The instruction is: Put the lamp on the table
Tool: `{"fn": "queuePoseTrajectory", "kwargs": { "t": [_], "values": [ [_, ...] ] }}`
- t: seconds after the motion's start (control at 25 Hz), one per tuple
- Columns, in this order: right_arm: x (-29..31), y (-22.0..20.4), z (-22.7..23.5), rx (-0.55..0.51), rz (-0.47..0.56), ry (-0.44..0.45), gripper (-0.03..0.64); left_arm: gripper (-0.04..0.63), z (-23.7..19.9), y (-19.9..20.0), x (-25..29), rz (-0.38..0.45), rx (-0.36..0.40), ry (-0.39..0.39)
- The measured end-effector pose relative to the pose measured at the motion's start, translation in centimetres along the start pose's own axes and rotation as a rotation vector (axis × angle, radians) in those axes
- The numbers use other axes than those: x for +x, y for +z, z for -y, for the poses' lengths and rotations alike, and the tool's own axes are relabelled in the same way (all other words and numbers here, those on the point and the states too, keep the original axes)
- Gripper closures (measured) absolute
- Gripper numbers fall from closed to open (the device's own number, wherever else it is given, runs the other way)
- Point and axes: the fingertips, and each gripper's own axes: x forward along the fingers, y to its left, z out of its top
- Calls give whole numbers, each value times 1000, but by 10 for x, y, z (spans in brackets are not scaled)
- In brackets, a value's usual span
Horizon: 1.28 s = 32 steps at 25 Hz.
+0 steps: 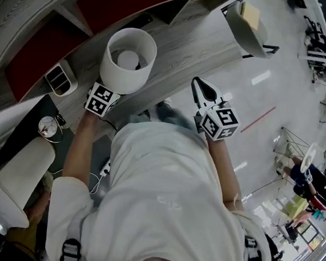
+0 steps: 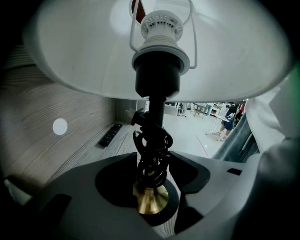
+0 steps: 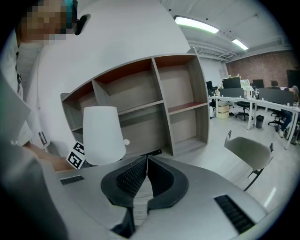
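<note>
The lamp [image 1: 128, 60] stands upright on the pale wooden table [image 1: 185, 49]; it has a white drum shade [image 2: 93, 56], a black stem [image 2: 152, 140] wound with cord, and a brass foot [image 2: 151, 197]. My left gripper [image 2: 153, 161] is open, its jaws either side of the stem with gaps showing. In the head view only its marker cube [image 1: 101, 100] shows, below the shade. My right gripper [image 1: 195, 81] is shut and empty, held off to the right of the lamp [image 3: 103, 136]; its tips [image 3: 146, 158] meet.
A shelf unit [image 1: 124, 0] with red back panels rises behind the table. A black remote [image 2: 110, 134] lies on the table beyond the lamp. A grey chair [image 1: 247, 29] stands at the table's right end, and a white chair [image 1: 18, 170] at lower left.
</note>
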Motion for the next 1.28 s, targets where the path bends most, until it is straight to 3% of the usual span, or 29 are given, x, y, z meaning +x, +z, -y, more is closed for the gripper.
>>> {"fn": "queuePoseTrajectory", "kwargs": {
  "t": [0.4,0.76,1.16,1.28],
  "values": [
    [18,-4,-22,-27,-19,63,583,373,-4,-47,-24,-57,-21,63],
    [27,-10,-42,-51,-47,115,583,377,-5,-67,-45,-61,-55,118],
    [37,-6,-64,-80,-58,195,583,387,-10,-102,-80,-133,-286,253],
    [42,-3,-71,-91,-58,229,583,445,-11,-104,-98,-106,-339,321]
  ]
}}
